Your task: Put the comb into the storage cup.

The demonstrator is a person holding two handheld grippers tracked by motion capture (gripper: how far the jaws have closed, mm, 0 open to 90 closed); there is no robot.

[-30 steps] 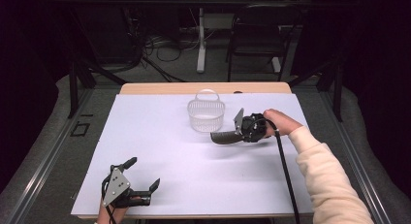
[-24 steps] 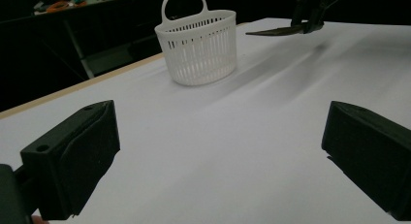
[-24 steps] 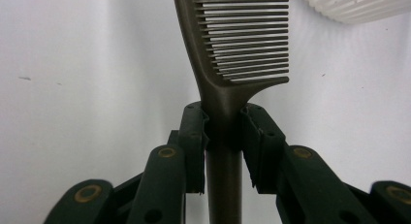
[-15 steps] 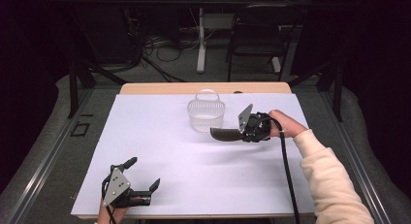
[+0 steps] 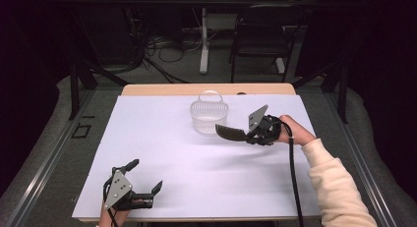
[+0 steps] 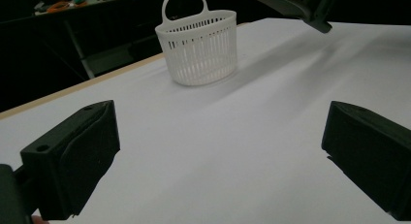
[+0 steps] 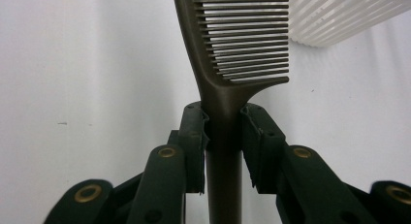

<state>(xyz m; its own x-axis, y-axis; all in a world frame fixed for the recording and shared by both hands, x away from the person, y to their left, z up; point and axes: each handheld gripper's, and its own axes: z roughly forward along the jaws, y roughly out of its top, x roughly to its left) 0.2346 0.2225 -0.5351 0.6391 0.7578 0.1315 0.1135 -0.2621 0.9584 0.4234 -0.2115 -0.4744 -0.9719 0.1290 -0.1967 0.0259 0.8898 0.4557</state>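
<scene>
A dark brown comb point(image 5: 230, 132) hangs above the white table point(image 5: 196, 183), just right of a white slatted basket point(image 5: 209, 118) with a hoop handle. My right gripper point(image 5: 248, 136) is shut on the comb's handle, and the teeth end points left toward the basket. In the right gripper view both pads clamp the handle of the comb point(image 7: 242, 35), with the right gripper point(image 7: 223, 129) over the sheet and the basket point(image 7: 339, 15) at top right. My left gripper point(image 5: 145, 175) rests open near the front left edge, with nothing between its jaws. The left gripper point(image 6: 218, 156) faces the basket point(image 6: 198, 44) and the far-off comb point(image 6: 286, 3).
A wooden strip point(image 5: 162, 89) borders the table's far edge. Beyond it are a dark chair point(image 5: 260, 35) and cables on the floor. A black cable point(image 5: 294, 178) trails from the right gripper along the cream sleeve point(image 5: 339, 187).
My right gripper has drifted slightly to the right with the comb, whose tip has lifted a little. The left gripper has stayed put.
</scene>
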